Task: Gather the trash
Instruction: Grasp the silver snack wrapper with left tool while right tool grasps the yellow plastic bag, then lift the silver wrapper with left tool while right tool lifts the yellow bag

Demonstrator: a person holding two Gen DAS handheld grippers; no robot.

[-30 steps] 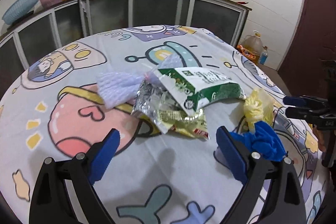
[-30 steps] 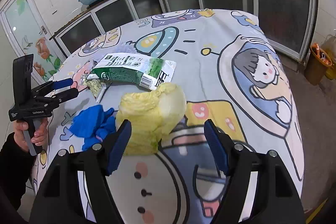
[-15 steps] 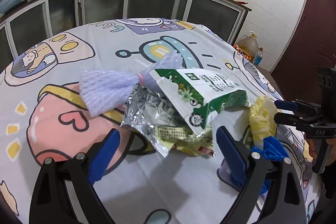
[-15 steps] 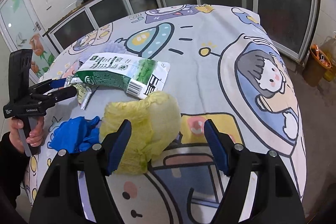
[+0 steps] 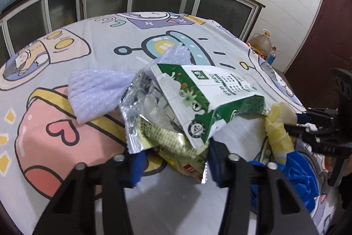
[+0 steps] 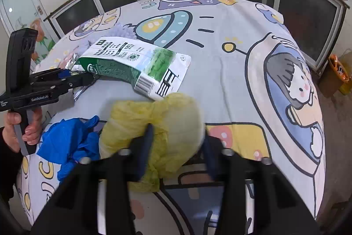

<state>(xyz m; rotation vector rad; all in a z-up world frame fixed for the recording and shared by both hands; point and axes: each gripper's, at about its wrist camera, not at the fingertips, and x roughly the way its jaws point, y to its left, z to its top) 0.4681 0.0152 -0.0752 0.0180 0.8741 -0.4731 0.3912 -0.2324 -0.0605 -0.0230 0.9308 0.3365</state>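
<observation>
Trash lies in one cluster on the table (image 6: pixel 231 63), all of it placed here relative to the green pouch (image 5: pixel 204 100). The left hand-held gripper (image 5: pixel 173 162) has just been closing; its blue pads now flank the yellow-green wrapper (image 5: pixel 176 147) and the foil wrapper (image 5: pixel 136 120) that lie under the near edge of the green pouch. Whether the pads already press on these wrappers cannot be told; the foil edge touches the left pad. The right hand-held gripper (image 6: pixel 176 147) has also just been closing and now pinches the yellow bag (image 6: pixel 158 124), which sits just nearer than the green pouch. A blue glove (image 6: pixel 68 142) lies beside the yellow bag, on the side away from the pouch's barcode end. A lilac foam net (image 5: pixel 96 94) lies touching the far-left end of the pouch.

Risks, as judged:
- Left grip: the wrappers are thin, flat and overlapped. The pads may catch only one layer, so the other slides out on lifting.
- Green pouch: it rests on the wrappers. Lifting them may drag or tip it toward the table edge.
- Right grip: the yellow bag is soft and bulky. A pinch on a loose fold may let it sag or tear free.
- Clearance: both tools work close together; a crossing lift may knock one against the other.
</observation>
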